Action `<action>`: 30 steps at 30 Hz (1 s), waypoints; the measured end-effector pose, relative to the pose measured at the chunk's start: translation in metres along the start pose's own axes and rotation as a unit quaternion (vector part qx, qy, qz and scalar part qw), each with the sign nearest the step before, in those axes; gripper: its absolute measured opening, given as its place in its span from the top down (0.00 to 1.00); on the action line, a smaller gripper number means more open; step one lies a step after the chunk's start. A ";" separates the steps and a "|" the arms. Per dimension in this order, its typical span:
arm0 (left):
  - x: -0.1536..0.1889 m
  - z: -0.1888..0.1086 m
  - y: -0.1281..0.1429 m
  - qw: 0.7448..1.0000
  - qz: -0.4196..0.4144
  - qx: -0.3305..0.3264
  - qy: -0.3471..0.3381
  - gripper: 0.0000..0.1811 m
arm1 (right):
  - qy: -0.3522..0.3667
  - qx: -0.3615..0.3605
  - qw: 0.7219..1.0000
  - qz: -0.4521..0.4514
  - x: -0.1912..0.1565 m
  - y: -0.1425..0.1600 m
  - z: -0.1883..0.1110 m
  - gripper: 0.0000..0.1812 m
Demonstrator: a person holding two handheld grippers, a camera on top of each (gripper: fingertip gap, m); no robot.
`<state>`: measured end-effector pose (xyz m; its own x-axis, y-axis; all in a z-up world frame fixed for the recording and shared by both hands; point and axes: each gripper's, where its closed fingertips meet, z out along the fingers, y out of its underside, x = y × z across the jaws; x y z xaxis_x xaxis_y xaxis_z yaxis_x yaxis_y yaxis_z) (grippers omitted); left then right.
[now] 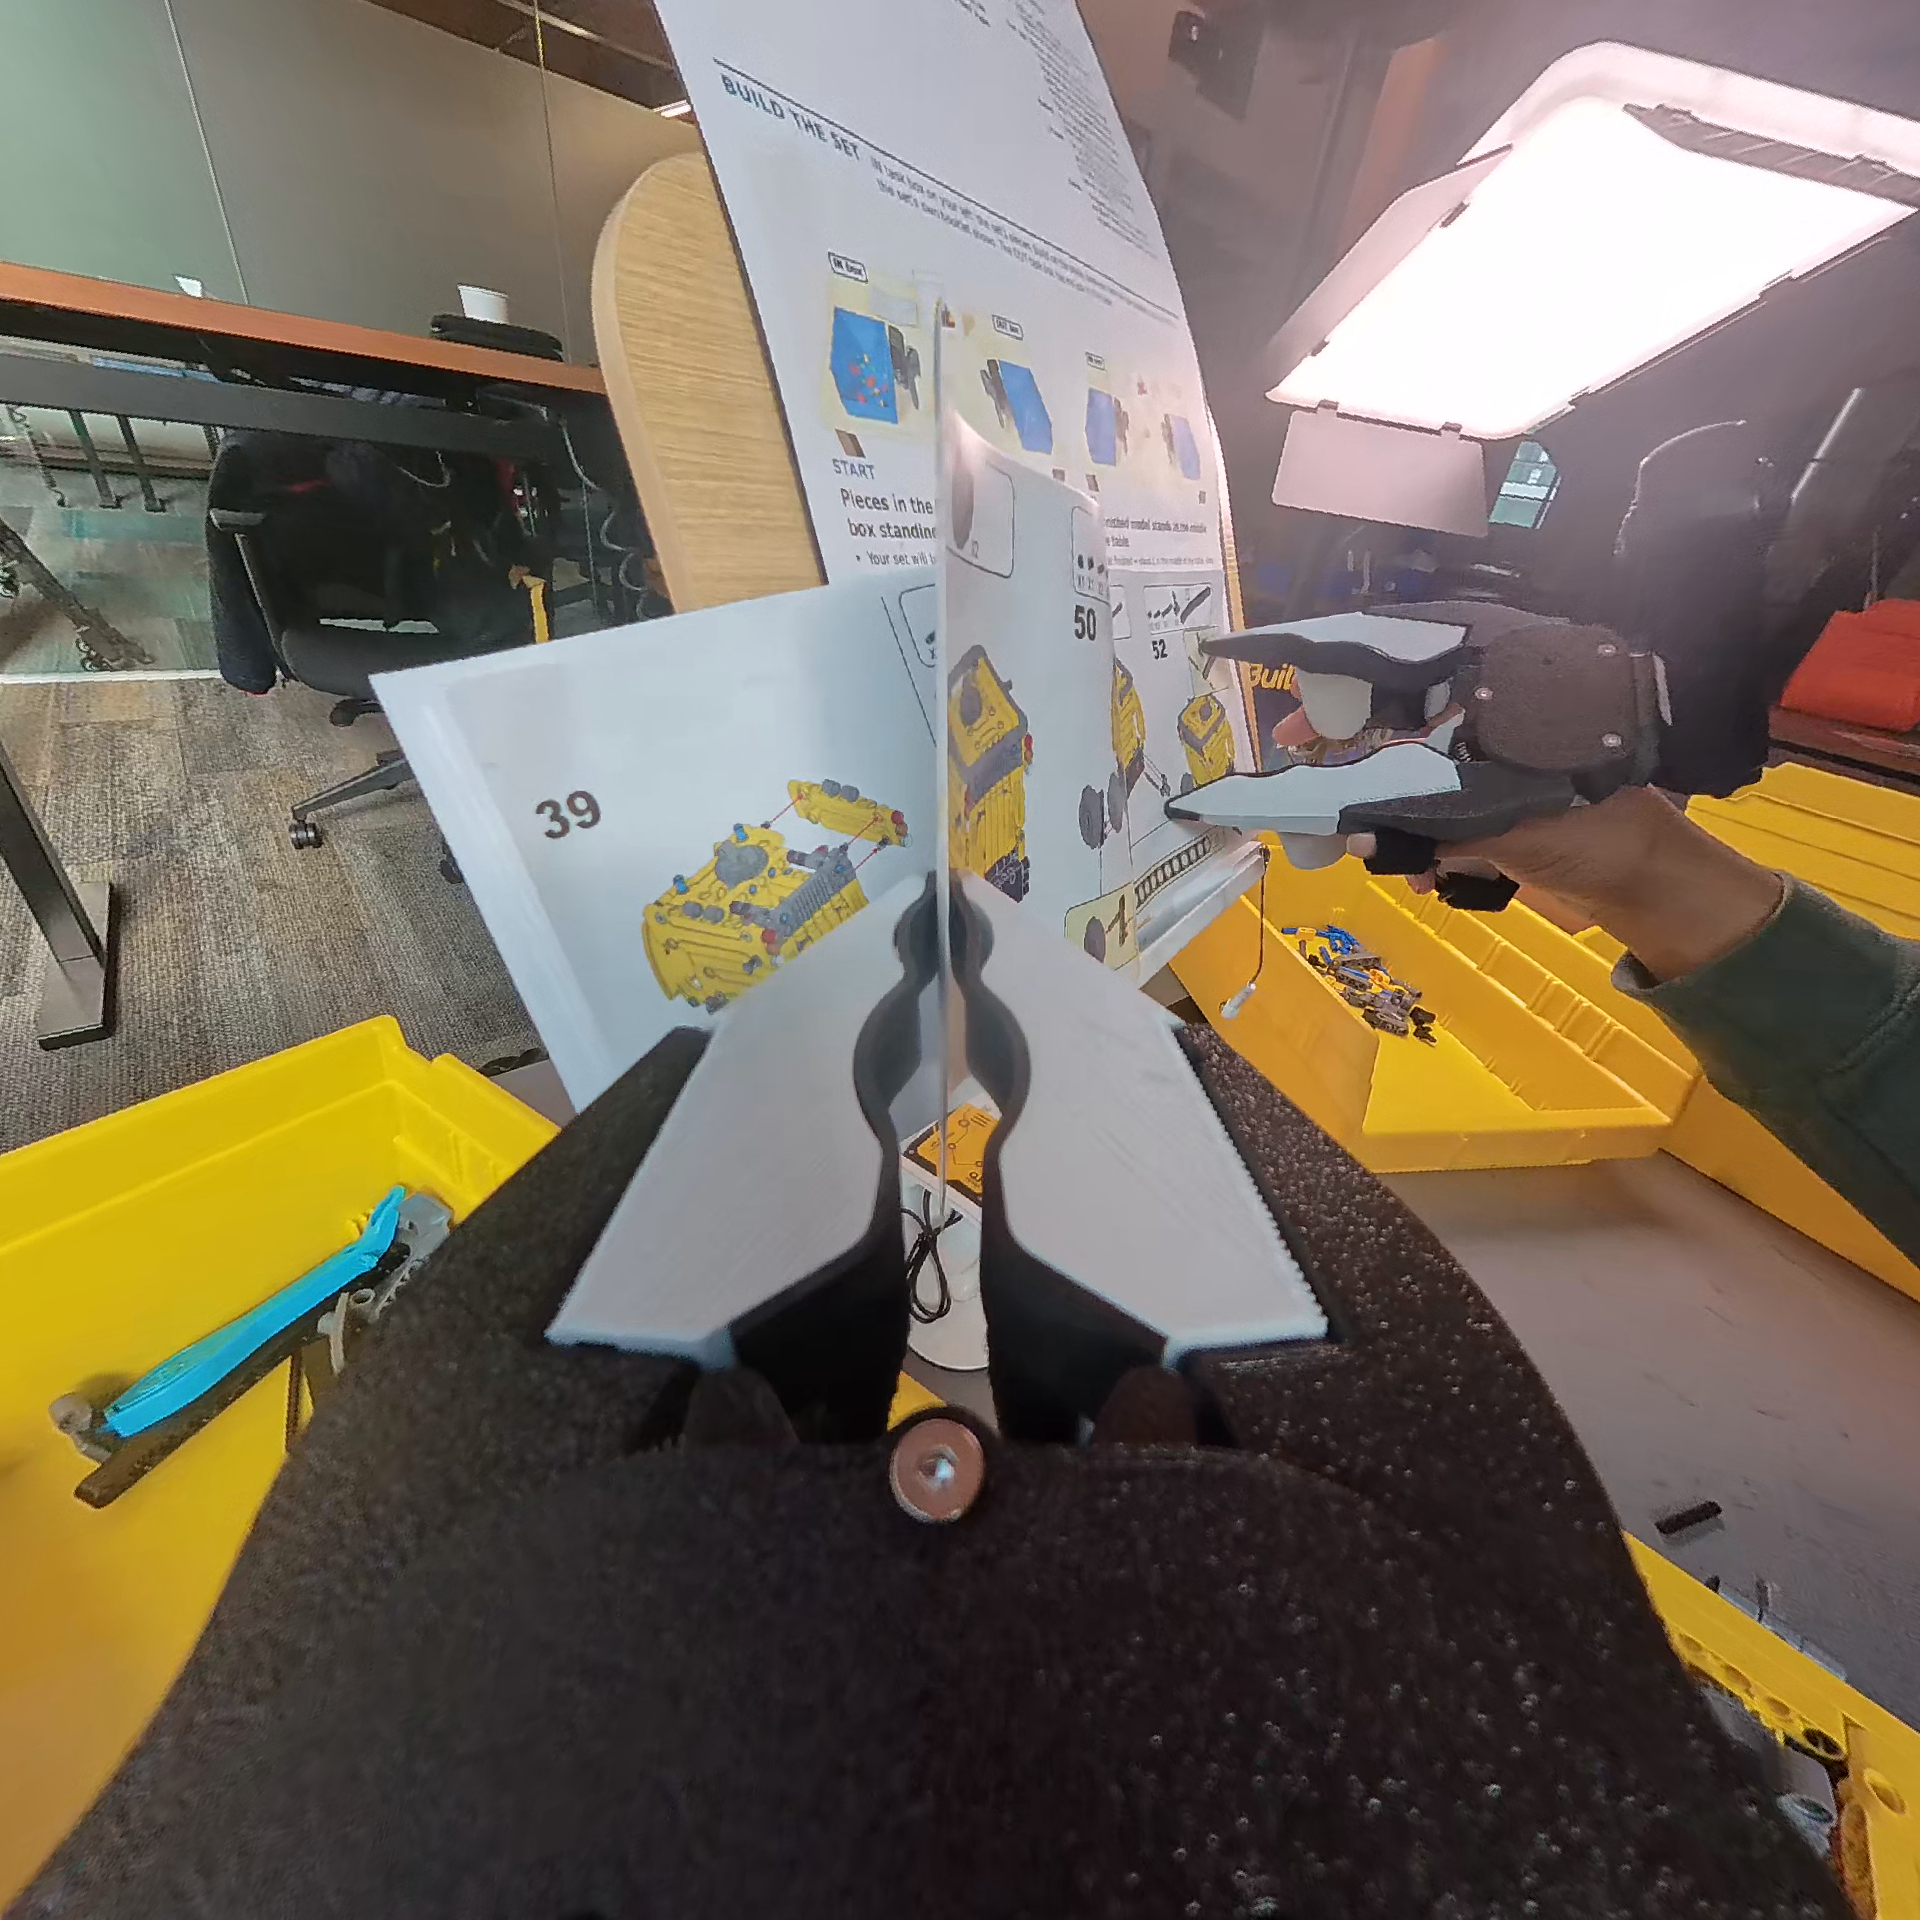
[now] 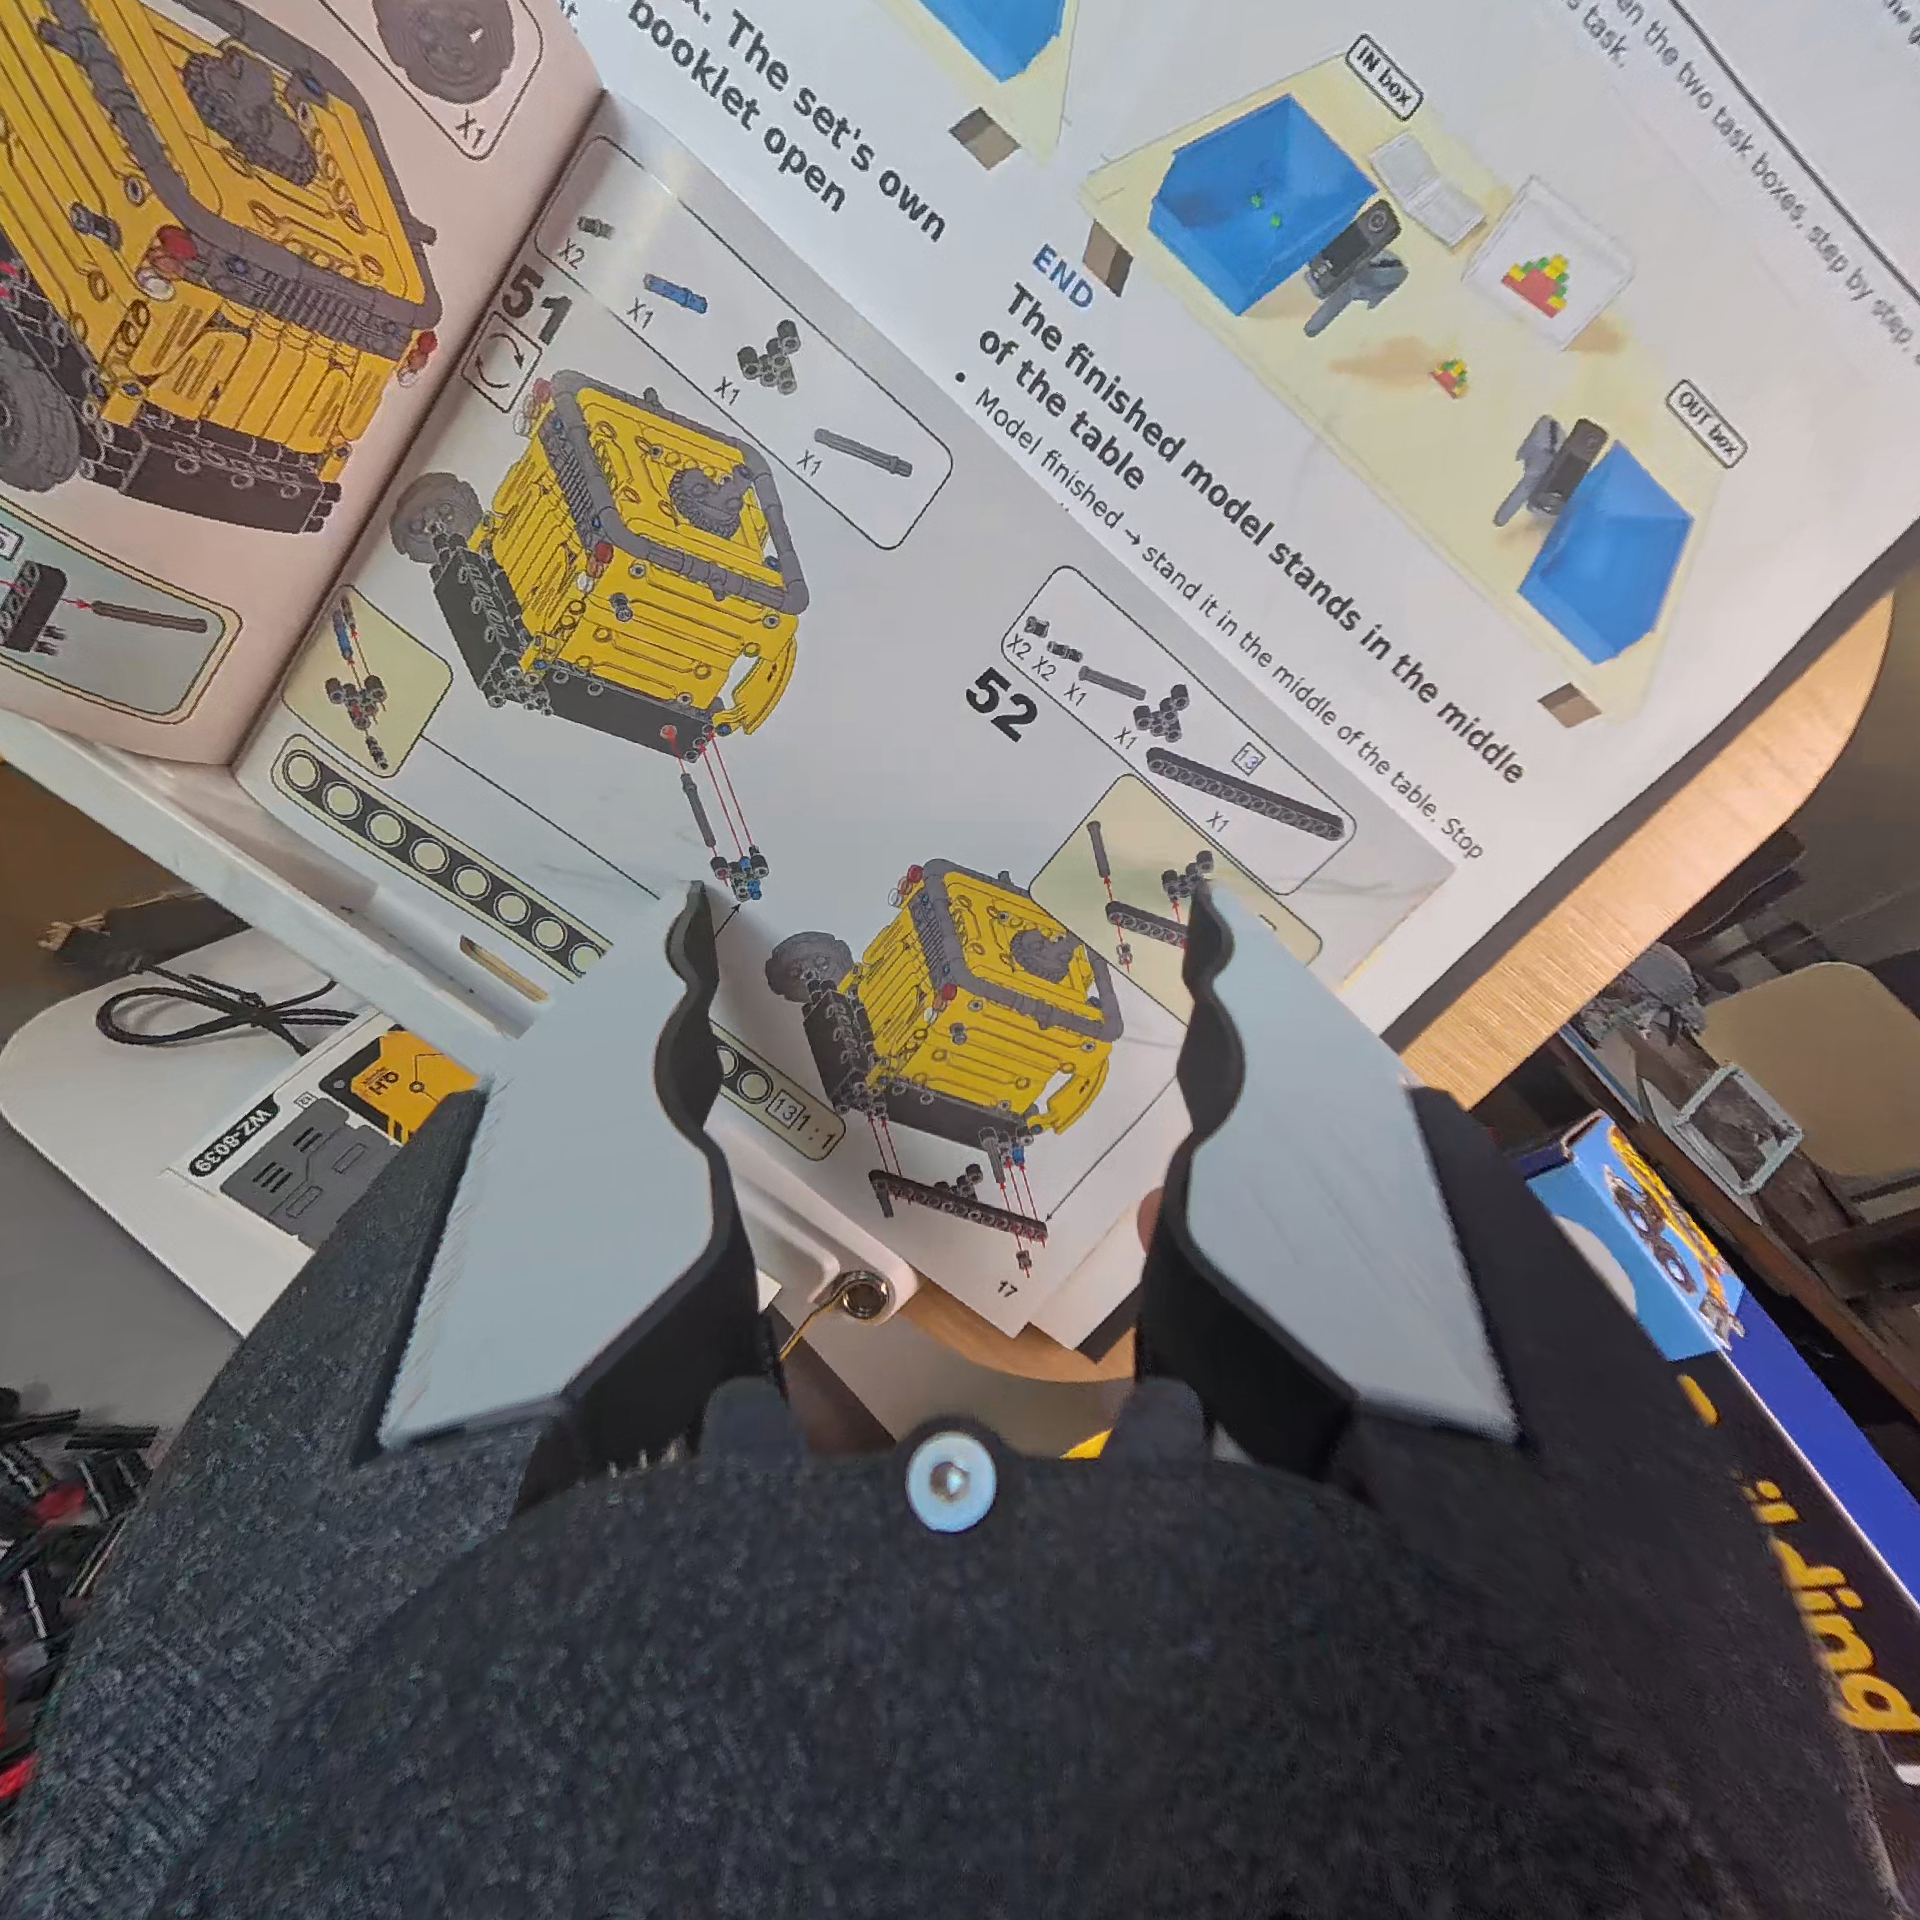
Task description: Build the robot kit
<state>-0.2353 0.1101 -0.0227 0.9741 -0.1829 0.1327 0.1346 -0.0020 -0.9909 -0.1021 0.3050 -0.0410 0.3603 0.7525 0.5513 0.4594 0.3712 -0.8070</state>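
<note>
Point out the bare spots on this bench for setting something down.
Grey tabletop between the left gripper, shut on a booklet page, and the yellow bins is bare. The left yellow bin is partly filled; the booklet stand area is crowded.

Left tool (image 1: 943, 894) — pale grey fingers, speckled black body. Right tool (image 2: 945, 914) alike. Booklet page (image 1: 665, 748) — white, printed with a yellow model. Bins (image 1: 156, 1226) bright yellow; one holds a sky-blue part (image 1: 260, 1320). Worktop (image 1: 1621, 1278) grey. Sleeve (image 1: 1829, 1029) dark green.
</note>
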 end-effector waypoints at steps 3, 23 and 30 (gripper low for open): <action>-0.001 0.000 0.001 1.000 -0.001 -0.001 -0.001 1.00 | -0.006 -0.007 1.000 -0.016 0.001 0.002 -0.004 0.64; -0.002 -0.002 0.001 1.000 -0.002 -0.001 0.000 1.00 | -0.094 0.004 0.995 -0.016 -0.026 0.005 -0.023 0.79; 0.004 -0.001 0.000 1.000 -0.004 0.001 0.015 1.00 | -0.318 0.105 0.929 0.161 -0.101 -0.004 -0.072 0.79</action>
<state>-0.2314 0.1082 -0.0217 0.9673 -0.2122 0.1391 0.1420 -0.0016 -0.9899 -0.0823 0.1884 -0.0782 -0.1307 0.9872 0.0914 0.2188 0.1187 -0.9685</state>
